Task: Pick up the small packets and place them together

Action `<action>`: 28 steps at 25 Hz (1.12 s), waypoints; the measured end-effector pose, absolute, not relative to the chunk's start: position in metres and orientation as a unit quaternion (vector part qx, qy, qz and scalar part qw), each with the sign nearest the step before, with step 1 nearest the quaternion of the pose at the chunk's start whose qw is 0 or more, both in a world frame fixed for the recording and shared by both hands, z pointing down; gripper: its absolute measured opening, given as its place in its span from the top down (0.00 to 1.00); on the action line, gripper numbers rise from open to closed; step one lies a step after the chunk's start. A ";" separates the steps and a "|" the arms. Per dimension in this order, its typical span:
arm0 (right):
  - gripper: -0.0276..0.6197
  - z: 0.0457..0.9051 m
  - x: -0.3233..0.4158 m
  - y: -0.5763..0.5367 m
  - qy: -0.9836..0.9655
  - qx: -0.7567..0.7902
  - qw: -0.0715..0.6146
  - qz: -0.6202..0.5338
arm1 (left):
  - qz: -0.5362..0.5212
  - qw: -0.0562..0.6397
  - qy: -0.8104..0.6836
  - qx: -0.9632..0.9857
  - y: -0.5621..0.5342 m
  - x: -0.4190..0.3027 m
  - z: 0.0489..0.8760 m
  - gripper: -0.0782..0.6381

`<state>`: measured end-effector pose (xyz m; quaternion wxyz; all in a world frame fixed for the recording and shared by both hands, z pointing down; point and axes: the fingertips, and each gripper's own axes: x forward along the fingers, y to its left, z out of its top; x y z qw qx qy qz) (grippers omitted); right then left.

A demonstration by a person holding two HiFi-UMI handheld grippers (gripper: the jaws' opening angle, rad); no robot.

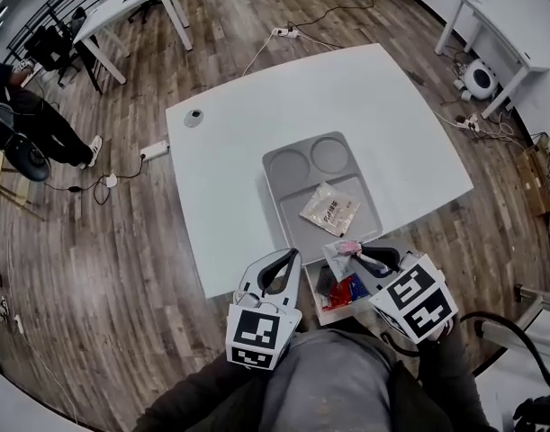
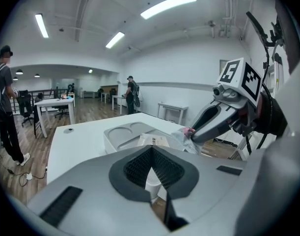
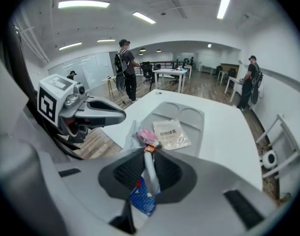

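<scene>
While the right gripper (image 3: 149,150) is clamped on a pink-topped packet (image 3: 146,135), lifted clear of the table (image 1: 229,142), the left gripper (image 2: 150,150) just beside it has its jaws pressed together with nothing between them. Beyond both, a second packet (image 1: 329,210) lies flat in the grey tray (image 1: 279,196).

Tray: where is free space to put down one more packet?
Both round wells are bare, also the big compartment left of the flat packet. Crowded: the tray's near end, by the box and the right gripper.
</scene>
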<state>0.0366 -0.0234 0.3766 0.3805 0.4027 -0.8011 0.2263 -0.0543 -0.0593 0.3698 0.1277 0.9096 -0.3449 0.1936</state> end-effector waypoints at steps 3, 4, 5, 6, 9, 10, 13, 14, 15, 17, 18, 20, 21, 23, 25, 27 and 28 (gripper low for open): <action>0.86 0.366 0.046 -0.052 -0.802 0.417 0.377 0.200 | 0.190 0.124 -0.353 0.908 -0.066 -0.053 0.368 0.90; 0.86 0.363 0.048 -0.062 -0.803 0.422 0.375 0.192 | 0.190 0.125 -0.356 0.907 -0.068 -0.054 0.368 0.90; 0.86 0.361 0.048 -0.073 -0.803 0.425 0.374 0.185 | 0.190 0.125 -0.359 0.905 -0.070 -0.056 0.369 0.90; 0.86 0.361 0.048 -0.083 -0.803 0.428 0.374 0.180 | 0.190 0.127 -0.362 0.904 -0.071 -0.058 0.370 0.90; 0.86 0.370 0.043 -0.106 -0.801 0.427 0.380 0.176 | 0.193 0.137 -0.372 0.898 -0.074 -0.066 0.375 0.90; 0.86 0.375 0.041 -0.112 -0.800 0.426 0.383 0.177 | 0.196 0.141 -0.375 0.895 -0.074 -0.068 0.377 0.90; 0.83 0.391 0.037 -0.121 -0.798 0.417 0.398 0.178 | 0.202 0.151 -0.384 0.888 -0.074 -0.076 0.382 0.90; 0.80 0.395 0.037 -0.122 -0.797 0.411 0.404 0.179 | 0.204 0.154 -0.388 0.886 -0.074 -0.078 0.383 0.90; 0.78 0.398 0.037 -0.123 -0.798 0.406 0.408 0.181 | 0.206 0.158 -0.390 0.883 -0.074 -0.079 0.384 0.90; 0.75 0.401 0.038 -0.124 -0.799 0.399 0.411 0.185 | 0.210 0.163 -0.395 0.879 -0.074 -0.081 0.384 0.90; 0.74 0.402 0.039 -0.124 -0.799 0.398 0.411 0.186 | 0.211 0.164 -0.397 0.878 -0.073 -0.083 0.385 0.90; 0.73 0.404 0.038 -0.124 -0.798 0.403 0.408 0.186 | 0.213 0.165 -0.399 0.876 -0.069 -0.089 0.388 0.90; 0.72 0.404 0.038 -0.124 -0.797 0.408 0.405 0.186 | 0.213 0.166 -0.401 0.875 -0.067 -0.092 0.389 0.90; 0.72 0.401 0.042 -0.124 -0.796 0.419 0.395 0.187 | 0.214 0.166 -0.404 0.874 -0.064 -0.094 0.389 0.90; 0.72 0.394 0.049 -0.123 -0.795 0.429 0.386 0.185 | 0.213 0.164 -0.405 0.874 -0.064 -0.092 0.387 0.90; 0.72 0.384 0.055 -0.122 -0.796 0.439 0.379 0.177 | 0.209 0.157 -0.406 0.875 -0.066 -0.090 0.383 0.90; 0.72 0.379 0.057 -0.120 -0.796 0.443 0.374 0.174 | 0.208 0.155 -0.406 0.877 -0.066 -0.089 0.382 0.90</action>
